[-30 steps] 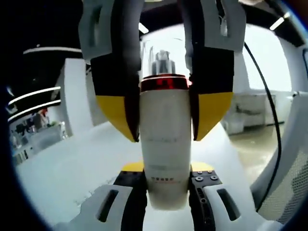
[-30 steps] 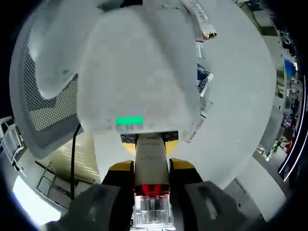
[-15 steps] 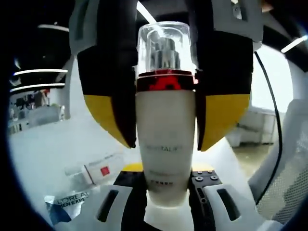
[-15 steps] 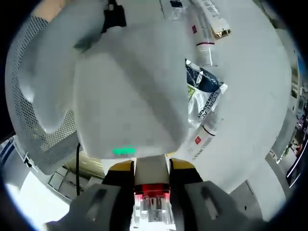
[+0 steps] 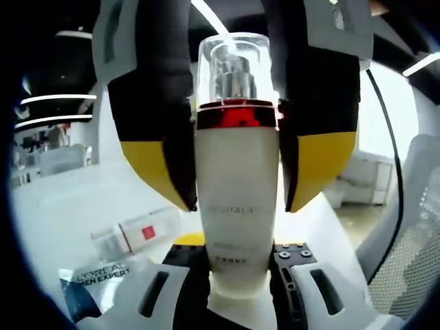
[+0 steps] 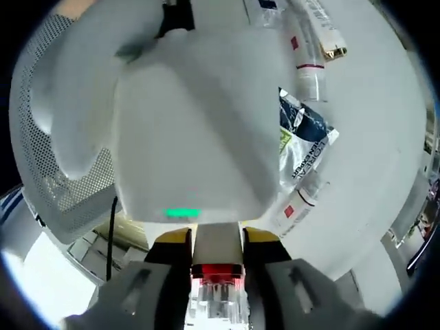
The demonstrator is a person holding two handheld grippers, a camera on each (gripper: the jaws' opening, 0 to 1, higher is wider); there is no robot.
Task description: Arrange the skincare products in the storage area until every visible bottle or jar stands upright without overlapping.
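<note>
Mid-handover: white pump bottle [image 5: 237,206] with red collar pinched by left gripper [image 5: 237,302] at base and right gripper [image 6: 216,275] near cap (both closed on it), above table [image 5: 62,206]. Next: release one, stand upright beside lying tubes [image 6: 313,48].

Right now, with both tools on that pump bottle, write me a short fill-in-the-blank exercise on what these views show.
1. The white pump bottle with the clear cap wears a ____ band below its cap.
2. The left tool grips the bottle's base, while the right tool is shut near its ____ end.
3. The dark blue sachet on the white table lies ____, not upright.
4. The small white tube with a red square label rests on the ____.

Missing words: red; cap; flat; table
</note>
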